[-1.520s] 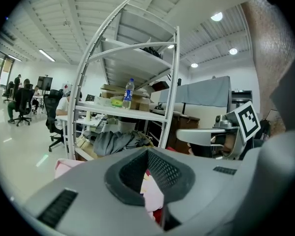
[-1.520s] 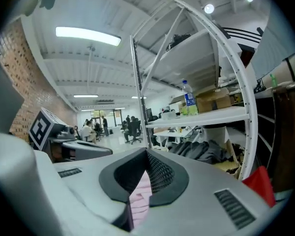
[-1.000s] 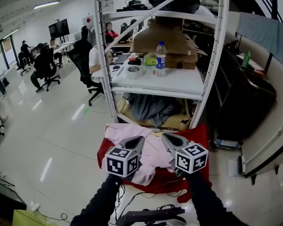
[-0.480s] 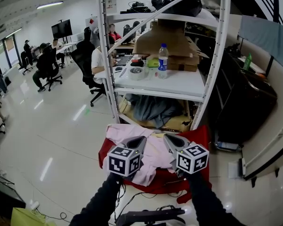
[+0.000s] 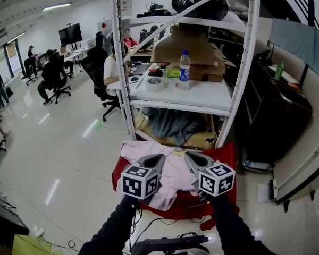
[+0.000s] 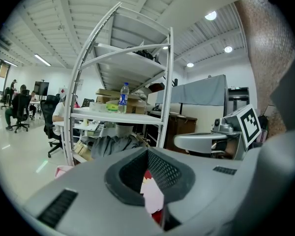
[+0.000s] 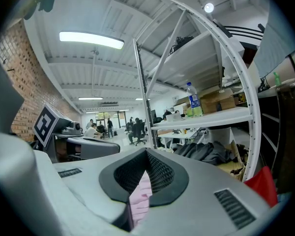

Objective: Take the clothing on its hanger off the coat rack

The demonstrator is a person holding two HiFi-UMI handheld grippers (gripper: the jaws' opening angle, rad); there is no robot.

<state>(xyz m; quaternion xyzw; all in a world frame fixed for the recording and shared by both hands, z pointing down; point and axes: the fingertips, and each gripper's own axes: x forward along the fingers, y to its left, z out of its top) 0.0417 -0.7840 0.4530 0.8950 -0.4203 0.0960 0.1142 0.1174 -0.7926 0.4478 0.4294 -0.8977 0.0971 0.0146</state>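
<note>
My left gripper (image 5: 157, 157) and right gripper (image 5: 190, 155) hang side by side low in front of me, both shut with nothing in them. Below them a pink garment (image 5: 173, 177) lies crumpled on a red cloth (image 5: 227, 152) on the floor. In the left gripper view the shut left gripper (image 6: 148, 154) shows pink and red through its notch. In the right gripper view the right gripper (image 7: 146, 154) shows pink through its notch. A grey garment (image 5: 173, 124) lies bundled on the white rack's (image 5: 120, 89) bottom shelf. I see no hanger.
The rack's middle shelf holds a water bottle (image 5: 185, 69), cardboard boxes (image 5: 187, 44) and small items; black bags (image 5: 199, 1) sit on top. A dark cabinet (image 5: 279, 116) stands at right. People on office chairs (image 5: 53, 76) sit far left. Cables (image 5: 165, 232) trail by my feet.
Both grippers stay shut in the same place over the pink garment. Only the head view has drifted slightly.
</note>
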